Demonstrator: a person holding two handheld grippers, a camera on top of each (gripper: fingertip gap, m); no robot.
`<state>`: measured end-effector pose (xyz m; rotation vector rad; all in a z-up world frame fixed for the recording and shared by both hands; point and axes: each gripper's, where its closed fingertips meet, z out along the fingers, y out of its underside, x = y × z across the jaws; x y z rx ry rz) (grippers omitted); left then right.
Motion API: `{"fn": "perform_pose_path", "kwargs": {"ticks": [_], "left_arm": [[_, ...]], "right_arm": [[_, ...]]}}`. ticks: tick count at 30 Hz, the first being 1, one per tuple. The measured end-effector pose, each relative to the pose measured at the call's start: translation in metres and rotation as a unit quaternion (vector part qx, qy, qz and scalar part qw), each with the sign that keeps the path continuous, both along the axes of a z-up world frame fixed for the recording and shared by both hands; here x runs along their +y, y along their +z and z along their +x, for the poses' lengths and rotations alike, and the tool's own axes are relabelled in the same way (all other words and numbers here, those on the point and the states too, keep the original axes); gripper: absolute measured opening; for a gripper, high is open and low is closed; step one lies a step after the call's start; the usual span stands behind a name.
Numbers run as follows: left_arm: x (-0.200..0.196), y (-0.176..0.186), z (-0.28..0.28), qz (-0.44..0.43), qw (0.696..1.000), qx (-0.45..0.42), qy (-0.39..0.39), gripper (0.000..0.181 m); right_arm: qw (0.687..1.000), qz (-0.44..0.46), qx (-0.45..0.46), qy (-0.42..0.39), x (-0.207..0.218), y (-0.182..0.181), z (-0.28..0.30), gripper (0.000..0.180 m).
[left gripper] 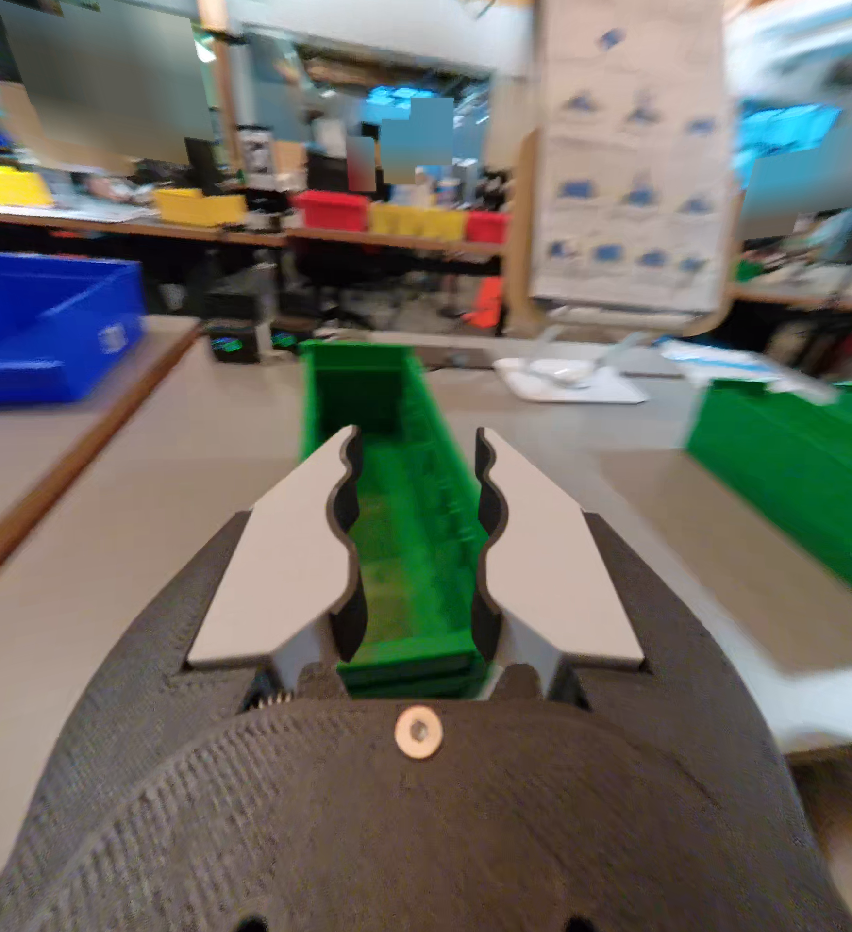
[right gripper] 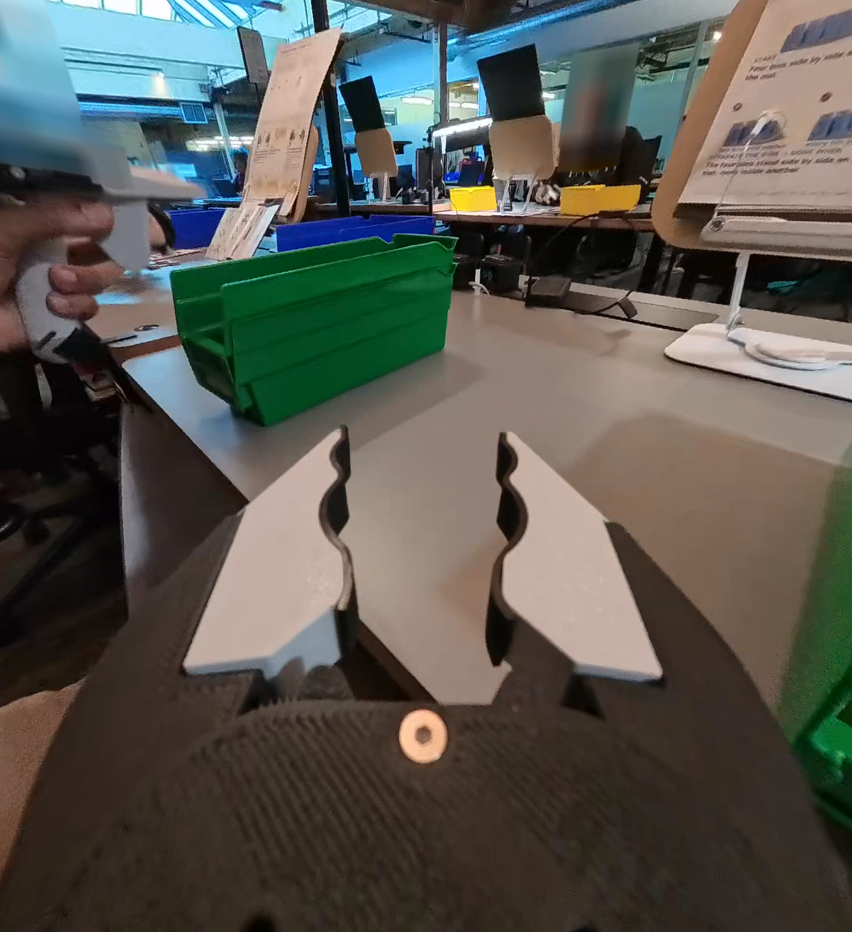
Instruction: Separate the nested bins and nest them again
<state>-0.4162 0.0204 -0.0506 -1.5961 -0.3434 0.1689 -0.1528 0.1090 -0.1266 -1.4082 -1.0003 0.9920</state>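
Note:
A long green bin (left gripper: pixel 403 504) lies on the grey table (left gripper: pixel 161 504), seen end-on in the left wrist view; layered rims at its near end suggest bins nested in it. My left gripper (left gripper: pixel 416 439) hovers over its near end, jaws apart and touching nothing. In the right wrist view the same green bins (right gripper: pixel 323 323) stand at the table's far left, with the hand-held left gripper (right gripper: pixel 116 227) up and to their left. My right gripper (right gripper: pixel 423 439) is open and empty over bare table. Another green bin (right gripper: pixel 847 655) sits at the right edge; it also shows in the left wrist view (left gripper: pixel 792 479).
A blue bin (left gripper: pixel 35 323) sits on the neighbouring table to the left. A white stand base (right gripper: pixel 766 363) carrying a cardboard instruction board (right gripper: pixel 792 101) stands at the back right. The table's left edge (right gripper: pixel 176 403) runs close to the green bins.

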Motion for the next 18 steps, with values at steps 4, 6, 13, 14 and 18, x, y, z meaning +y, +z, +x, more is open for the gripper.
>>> {"fn": "perform_pose_path", "kwargs": {"ticks": [4,6,13,14,18], "left_arm": [[-0.018,-0.053,-0.044,-0.089,0.995,-0.012,0.052,0.058],[-0.012,-0.069,-0.038,-0.096,0.995,-0.026,0.020,0.051],[-0.010,-0.073,-0.046,-0.094,0.993,0.047,0.061,0.000],[-0.009,-0.072,-0.046,-0.084,0.994,0.043,0.061,0.000],[-0.007,-0.061,-0.041,-0.050,0.996,0.053,0.058,0.000]], "right_arm": [[1.000,-0.023,0.006,-0.002,0.007,-0.002,-0.001,0.052],[0.999,-0.036,0.006,-0.004,0.010,-0.004,0.000,0.051],[0.999,-0.041,-0.006,-0.005,0.014,-0.010,0.001,0.047],[0.999,-0.040,-0.009,-0.005,0.014,-0.011,0.002,0.046],[0.999,-0.029,-0.018,-0.009,0.014,-0.013,0.003,0.044]]}}
